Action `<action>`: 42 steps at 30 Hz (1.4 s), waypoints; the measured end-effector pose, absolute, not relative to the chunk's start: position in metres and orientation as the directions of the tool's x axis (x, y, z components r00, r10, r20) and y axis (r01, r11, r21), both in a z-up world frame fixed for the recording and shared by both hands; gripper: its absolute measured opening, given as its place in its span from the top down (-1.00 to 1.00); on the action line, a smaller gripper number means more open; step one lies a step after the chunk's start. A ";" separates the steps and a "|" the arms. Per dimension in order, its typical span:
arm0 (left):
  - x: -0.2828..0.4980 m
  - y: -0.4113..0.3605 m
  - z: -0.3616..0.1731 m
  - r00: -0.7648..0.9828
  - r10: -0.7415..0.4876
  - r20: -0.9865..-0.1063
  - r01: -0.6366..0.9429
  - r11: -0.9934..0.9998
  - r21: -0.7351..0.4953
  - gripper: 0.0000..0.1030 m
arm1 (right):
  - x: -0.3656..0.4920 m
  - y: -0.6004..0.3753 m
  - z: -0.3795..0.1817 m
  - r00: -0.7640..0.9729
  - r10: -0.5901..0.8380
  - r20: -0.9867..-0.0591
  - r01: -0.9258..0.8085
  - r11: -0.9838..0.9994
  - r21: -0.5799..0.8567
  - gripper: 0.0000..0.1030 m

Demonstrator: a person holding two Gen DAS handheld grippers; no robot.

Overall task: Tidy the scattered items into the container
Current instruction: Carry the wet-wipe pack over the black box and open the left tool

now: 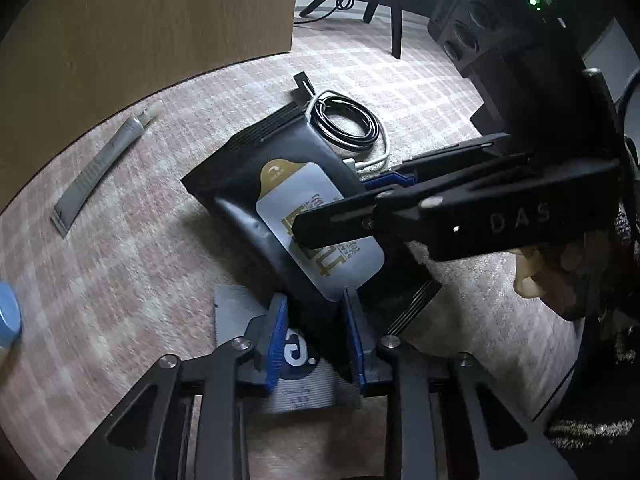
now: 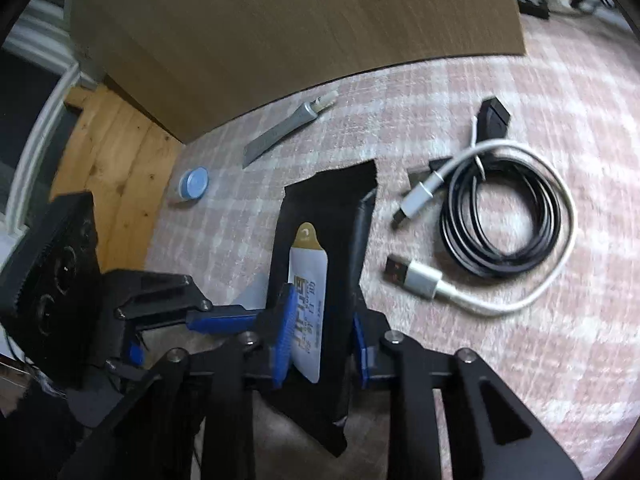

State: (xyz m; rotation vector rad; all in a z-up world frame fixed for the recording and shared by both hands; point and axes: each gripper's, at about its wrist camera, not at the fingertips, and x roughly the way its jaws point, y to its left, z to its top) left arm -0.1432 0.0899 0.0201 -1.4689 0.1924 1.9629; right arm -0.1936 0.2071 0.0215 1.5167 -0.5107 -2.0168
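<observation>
We see the left gripper point(image 1: 316, 340) clamped on the near end of the black pouch point(image 1: 256, 184), and the right gripper point(image 2: 320, 340) clamped across its white-labelled middle. Beyond the right gripper's right finger lies the coiled cable point(image 2: 504, 220); beyond its left finger, the grey tube point(image 2: 280, 132) and blue-lidded jar point(image 2: 194, 184) rest on the carpet point(image 2: 520, 340).

Home rm: carpet point(image 2: 520, 92), wood cabinet point(image 2: 280, 32)
</observation>
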 end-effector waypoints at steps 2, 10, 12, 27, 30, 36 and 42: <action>-0.141 0.086 0.022 -0.144 0.441 -0.886 -0.555 -0.778 -0.297 0.68 | -0.190 0.212 0.024 -0.206 -0.652 -0.730 0.199 -0.758 0.621 0.61; -0.126 0.105 0.046 -0.174 0.456 -0.873 -0.575 -0.766 -0.286 0.76 | -0.167 0.238 0.056 -0.259 -0.674 -0.692 0.208 -0.738 0.642 0.69; -0.123 0.115 0.053 -0.184 0.466 -0.865 -0.590 -0.757 -0.282 0.76 | -0.160 0.250 0.067 -0.283 -0.675 -0.681 0.207 -0.737 0.644 0.71; -0.081 0.292 0.113 -0.121 0.613 -0.781 -0.805 -0.521 -0.284 0.87 | -0.052 0.445 0.136 -0.551 -0.501 -0.667 -0.004 -0.798 0.603 0.73; -0.063 0.341 0.124 -0.064 0.648 -0.759 -0.848 -0.437 -0.301 1.00 | -0.025 0.489 0.144 -0.595 -0.441 -0.672 -0.071 -0.804 0.591 0.73; -0.033 0.419 0.125 0.001 0.652 -0.758 -0.904 -0.323 -0.279 1.00 | 0.019 0.554 0.159 -0.653 -0.292 -0.699 -0.197 -0.825 0.529 0.84; -0.032 0.420 0.120 0.000 0.645 -0.764 -0.888 -0.351 -0.297 1.00 | 0.038 0.566 0.170 -0.650 -0.208 -0.731 -0.219 -0.870 0.443 0.83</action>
